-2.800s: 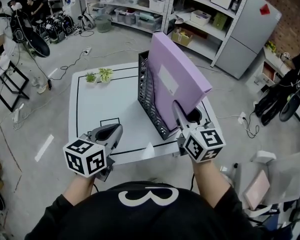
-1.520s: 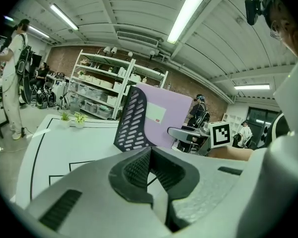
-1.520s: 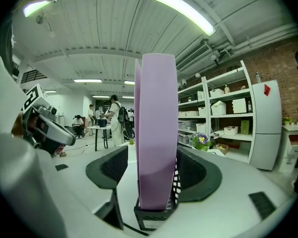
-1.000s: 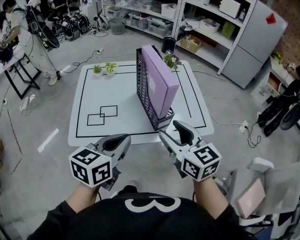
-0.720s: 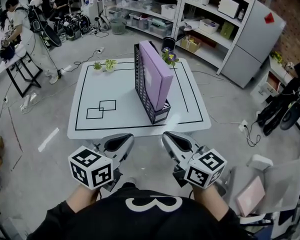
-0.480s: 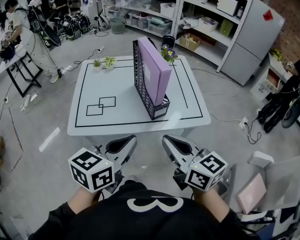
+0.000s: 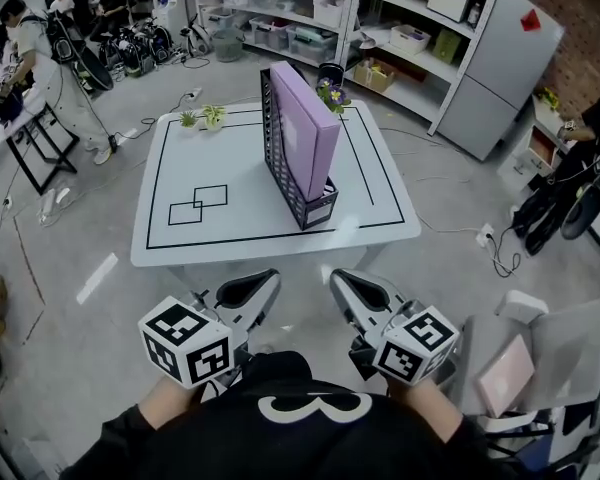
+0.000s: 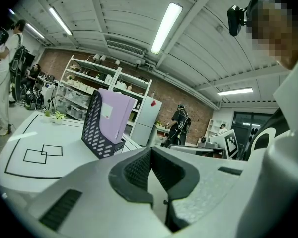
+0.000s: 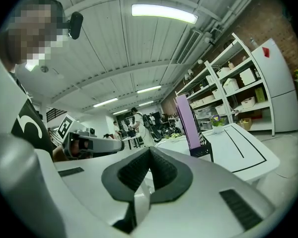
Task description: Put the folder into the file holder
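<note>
seen from above, a person stands just back from a white table [image 7: 250,240], with a gripper in each hand. the left gripper [image 7: 252,290] and the right gripper [image 7: 352,290] are held low and side by side in front of the body. they are off the near edge of the table and well apart from everything on it. each carries a cube [image 7: 185,341] with black and white square markers.

both claws are closed and empty. in the left gripper view the two dark pads [image 8: 136,170] meet at their tips with nothing between them. the right gripper view shows the same: its pads [image 9: 134,172] are pressed together on nothing.

the lilac folder [image 7: 305,123] stands upright on its edge inside the black mesh file holder [image 7: 280,168]. its top rises well above the holder's walls. the holder stands on the right half of the table, inside a black border line, with its long side running away from the person.

two overlapping black squares [image 7: 198,205] are drawn on the table to the left of the holder. two small green plants [image 7: 202,118] sit at the far left corner. a pot of purple flowers [image 7: 330,96] stands at the far edge, just behind the holder.

beyond the table are shelves [image 7: 380,28] with boxes and a grey fridge [image 7: 500,63]. people [image 7: 15,48] stand at the far left.
</note>
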Tool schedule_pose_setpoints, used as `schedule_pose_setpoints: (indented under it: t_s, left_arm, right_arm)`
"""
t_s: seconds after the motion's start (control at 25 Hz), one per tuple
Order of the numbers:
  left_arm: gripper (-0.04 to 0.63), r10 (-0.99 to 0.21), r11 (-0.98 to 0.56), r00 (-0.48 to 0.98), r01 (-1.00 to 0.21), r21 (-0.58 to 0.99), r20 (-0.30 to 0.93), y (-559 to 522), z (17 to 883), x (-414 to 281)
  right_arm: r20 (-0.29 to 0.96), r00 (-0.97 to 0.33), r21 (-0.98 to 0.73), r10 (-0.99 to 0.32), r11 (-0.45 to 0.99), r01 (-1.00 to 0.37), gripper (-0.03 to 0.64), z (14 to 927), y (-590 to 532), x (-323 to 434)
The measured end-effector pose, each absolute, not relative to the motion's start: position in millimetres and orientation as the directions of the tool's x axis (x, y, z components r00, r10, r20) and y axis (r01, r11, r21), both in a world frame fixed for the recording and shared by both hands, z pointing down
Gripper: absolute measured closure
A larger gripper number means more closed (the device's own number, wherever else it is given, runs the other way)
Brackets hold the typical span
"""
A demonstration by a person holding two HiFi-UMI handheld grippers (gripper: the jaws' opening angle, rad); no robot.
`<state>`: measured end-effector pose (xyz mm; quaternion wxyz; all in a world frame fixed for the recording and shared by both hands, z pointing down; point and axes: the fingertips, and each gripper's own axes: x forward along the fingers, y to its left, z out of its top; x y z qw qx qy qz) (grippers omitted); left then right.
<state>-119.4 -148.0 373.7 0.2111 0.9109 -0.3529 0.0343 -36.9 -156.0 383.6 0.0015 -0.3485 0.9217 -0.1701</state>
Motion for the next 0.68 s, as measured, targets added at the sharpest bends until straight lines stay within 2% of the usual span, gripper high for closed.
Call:
schedule_pose_setpoints:
  t_s: [0.68]
  left_arm:
    - [0.589, -0.606, -0.667, 0.760, -0.647, 0.369, 0.236, -183.8, 392.2, -120.7]
  right_arm:
    - [0.129, -0.743, -0.329, -0.656, 0.679, -0.656, 0.614, 394.4, -189.0, -34.5]
